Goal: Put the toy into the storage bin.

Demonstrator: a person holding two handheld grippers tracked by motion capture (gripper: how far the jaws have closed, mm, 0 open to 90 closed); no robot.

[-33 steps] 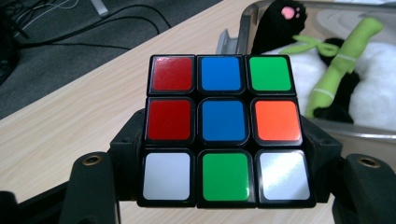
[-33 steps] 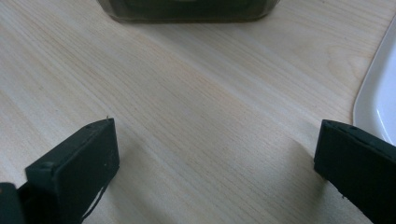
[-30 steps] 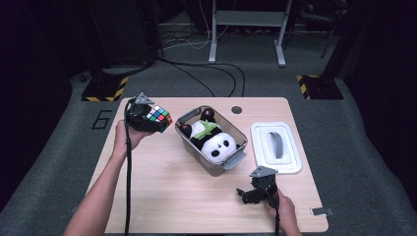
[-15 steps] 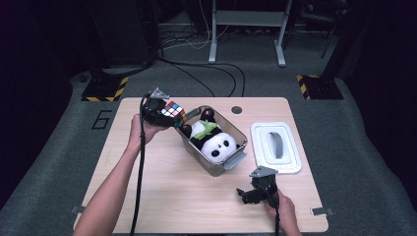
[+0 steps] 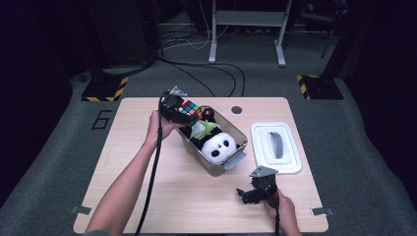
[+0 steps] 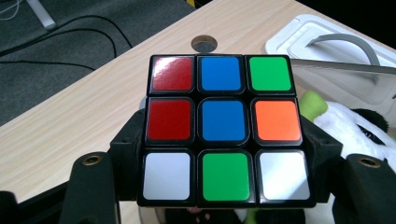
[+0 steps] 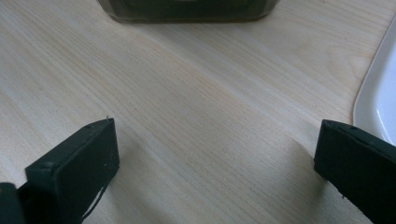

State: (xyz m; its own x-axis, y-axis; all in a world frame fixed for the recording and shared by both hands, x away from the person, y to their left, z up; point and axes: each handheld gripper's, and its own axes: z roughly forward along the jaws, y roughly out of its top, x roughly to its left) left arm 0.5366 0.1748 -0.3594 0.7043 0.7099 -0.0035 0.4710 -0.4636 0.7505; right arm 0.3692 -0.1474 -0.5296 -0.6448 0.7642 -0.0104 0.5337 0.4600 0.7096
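Left gripper [image 5: 183, 112], black two-jaw tool clamped on multicoloured puzzle cube [image 5: 190, 108], travels rightward from table's left part to near-left corner of clear plastic storage bin [image 5: 236, 132]. Cube now over bin rim, just beside black-and-white plush panda [image 5: 216, 145]. Left forearm stretches further across light wooden table [image 5: 118, 162].

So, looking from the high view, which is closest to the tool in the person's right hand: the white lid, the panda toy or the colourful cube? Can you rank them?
From the right tool, near the table's front edge:
1. White lid, just beyond it, to the right.
2. Panda toy, in the clear box, beyond it and to the left.
3. Colourful cube, farthest, held by the left tool over the box's far end.
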